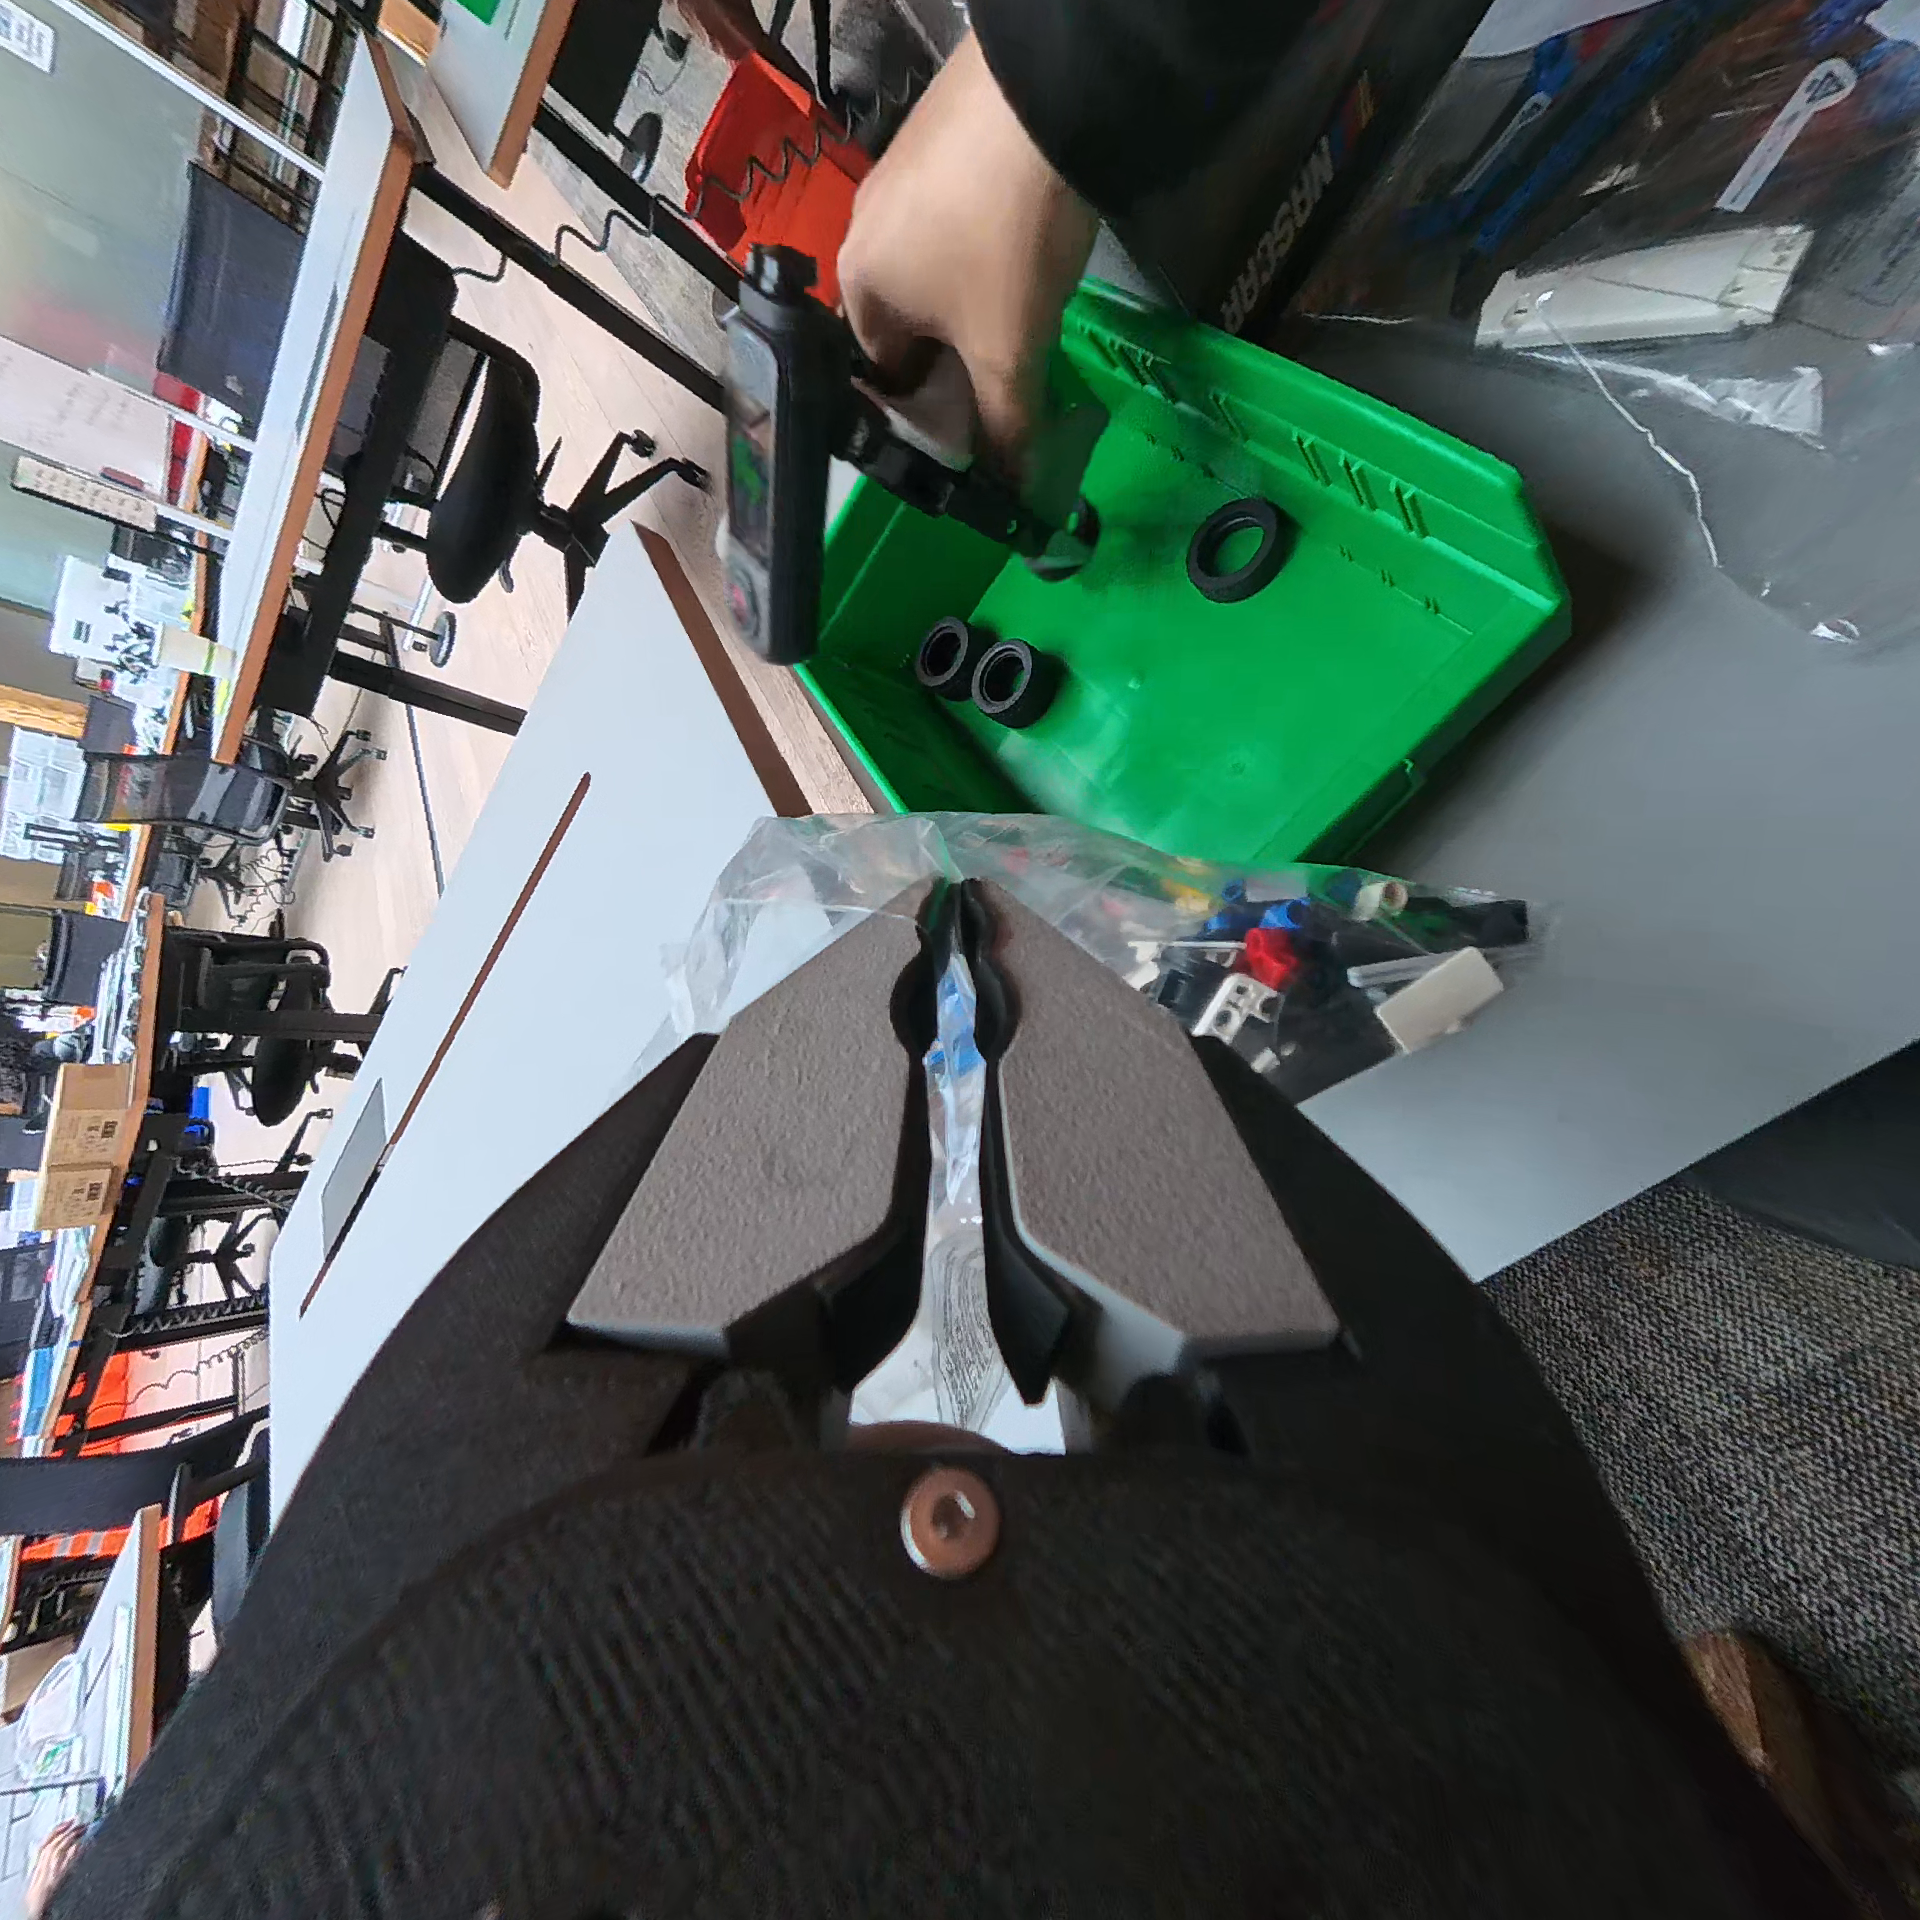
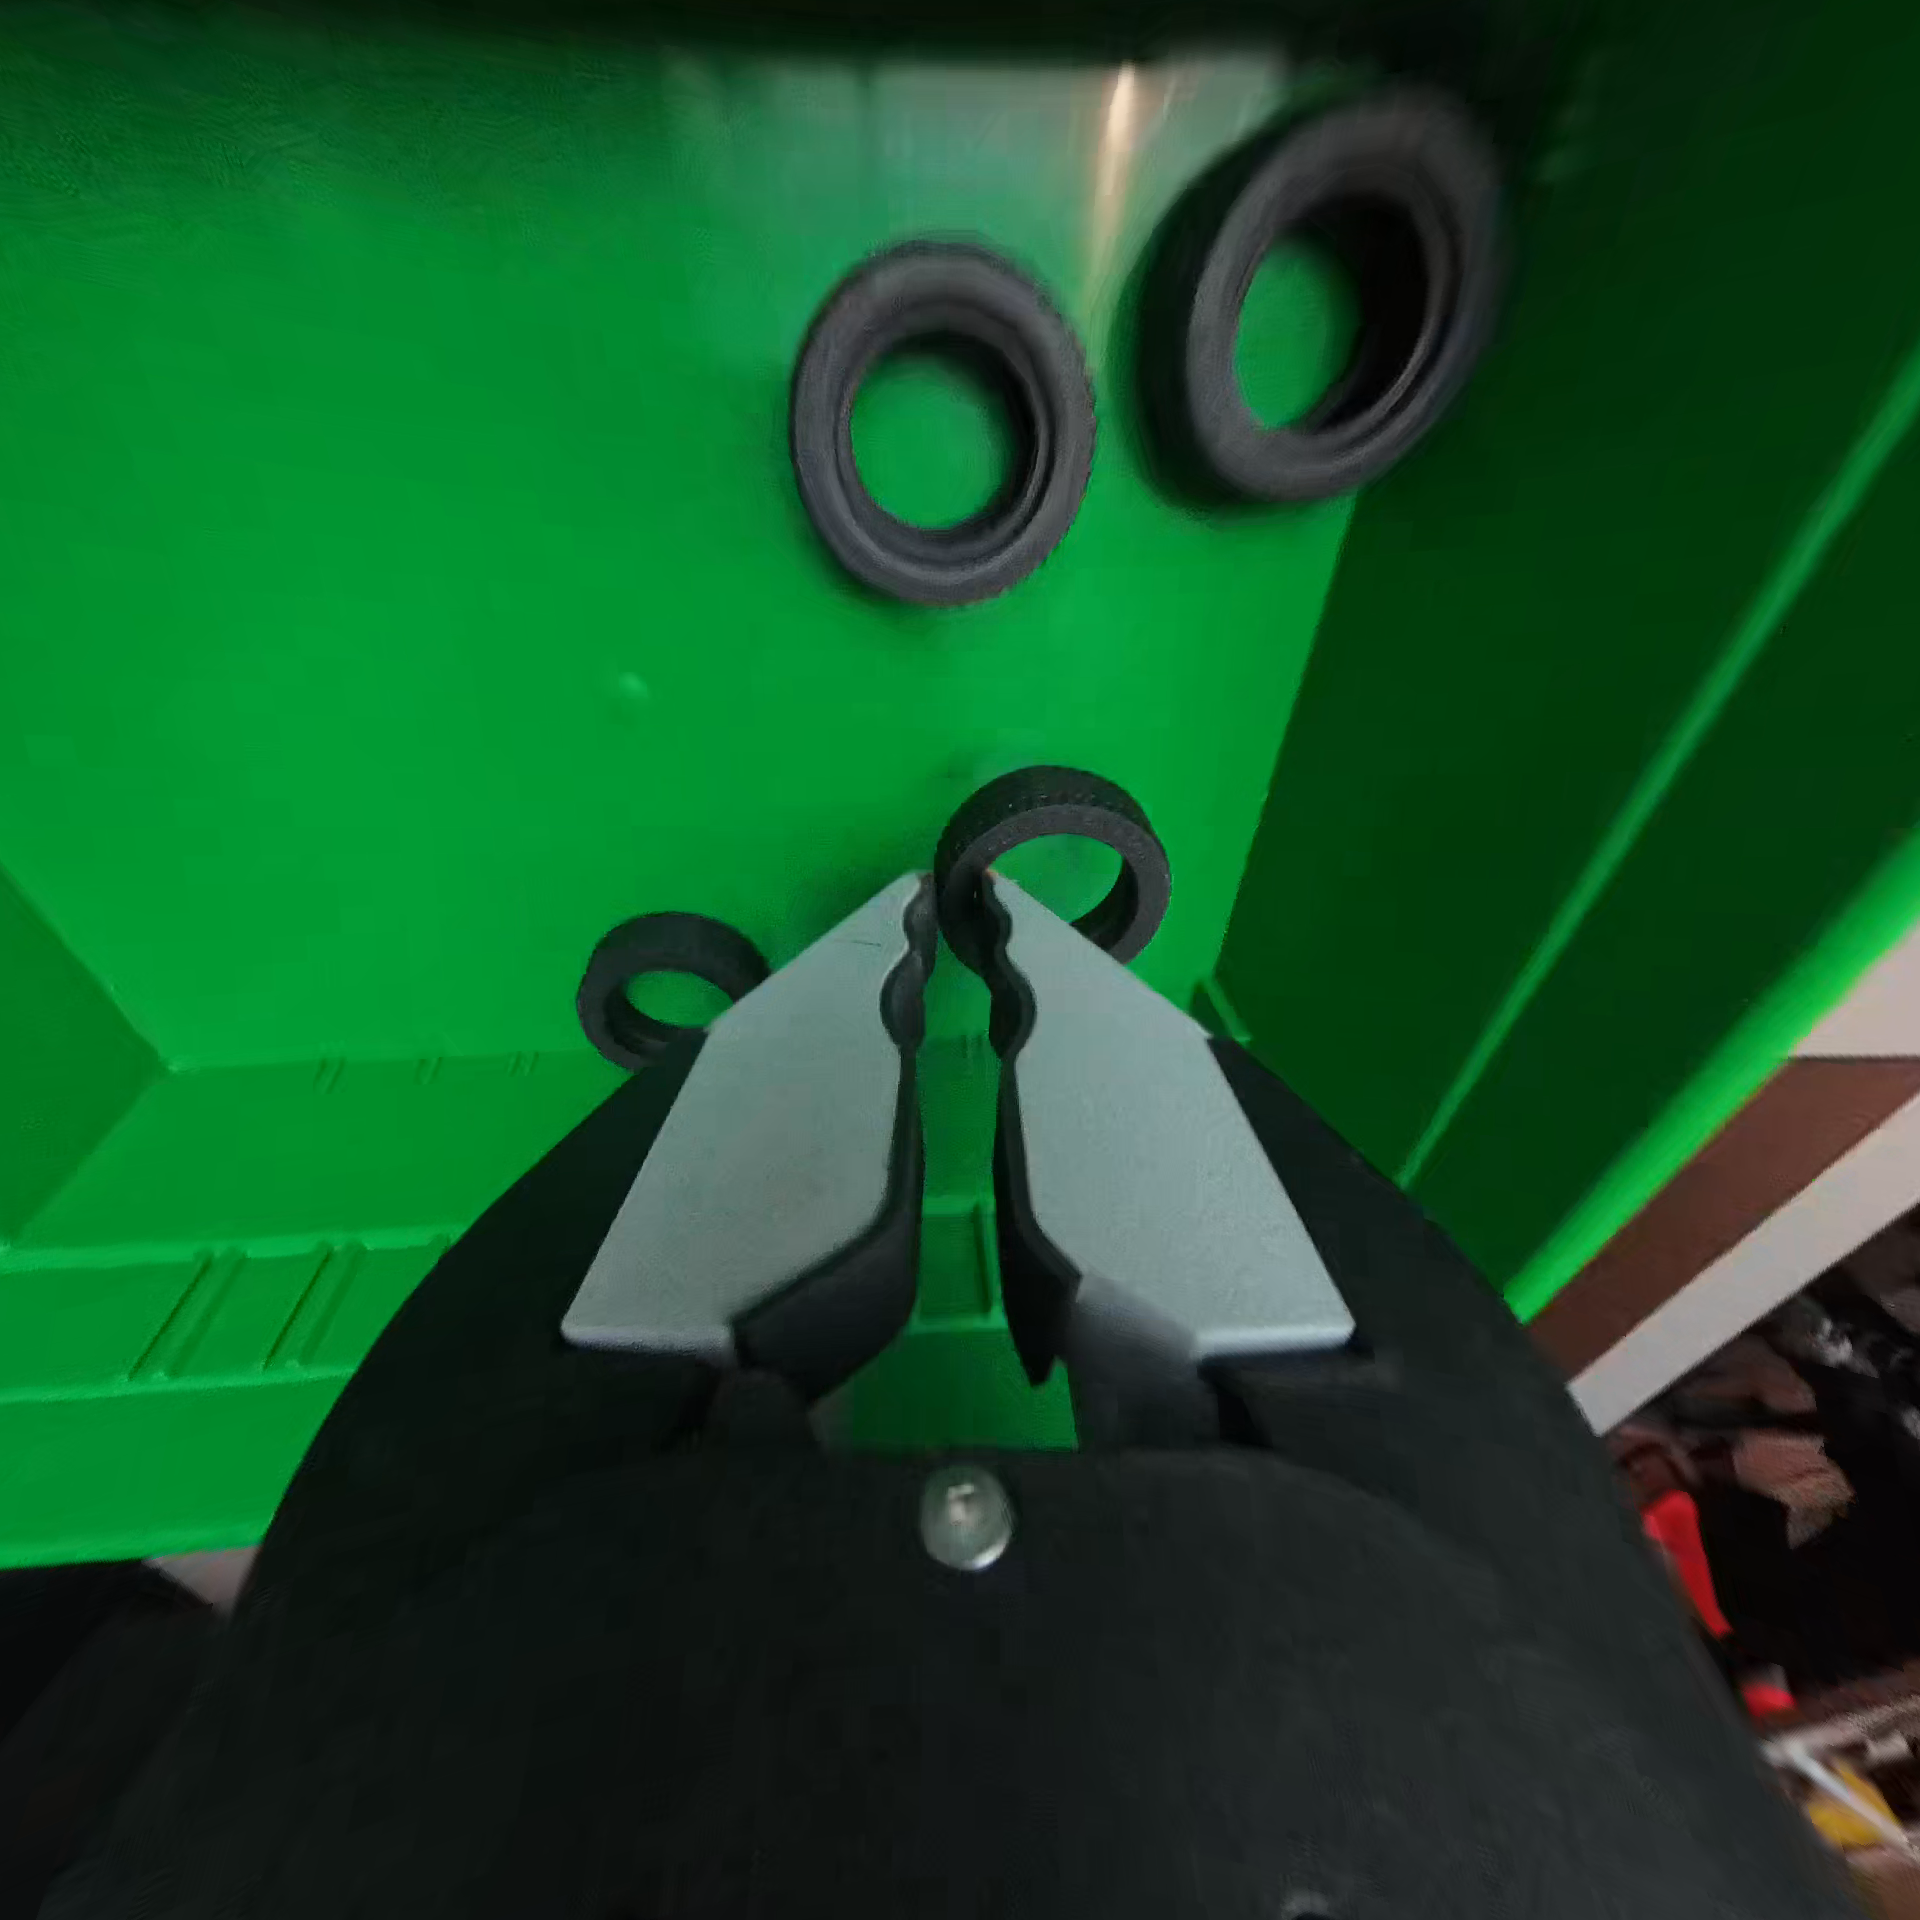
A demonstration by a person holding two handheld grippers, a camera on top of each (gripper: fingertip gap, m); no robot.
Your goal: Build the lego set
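Green bin (image 2: 416, 520) holds tyres; right tongs (image 2: 961, 894) pinch one tyre (image 2: 1049, 821) (by its wall), left tongs (image 1: 961, 904) clamp a plastic bag (image 1: 831, 883).

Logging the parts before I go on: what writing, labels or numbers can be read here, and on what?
Dark box behind the green bin: large lettering, which I will not quote.
White tag in the far clear bag: print, too small.
Parts bag in the left gripper: faint print, unreadable.
Right wrist view: none.

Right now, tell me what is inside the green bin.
Four black rubber tyres lie in the green bin; the right claw pinches one tyre. The claw hides the floor beneath it.
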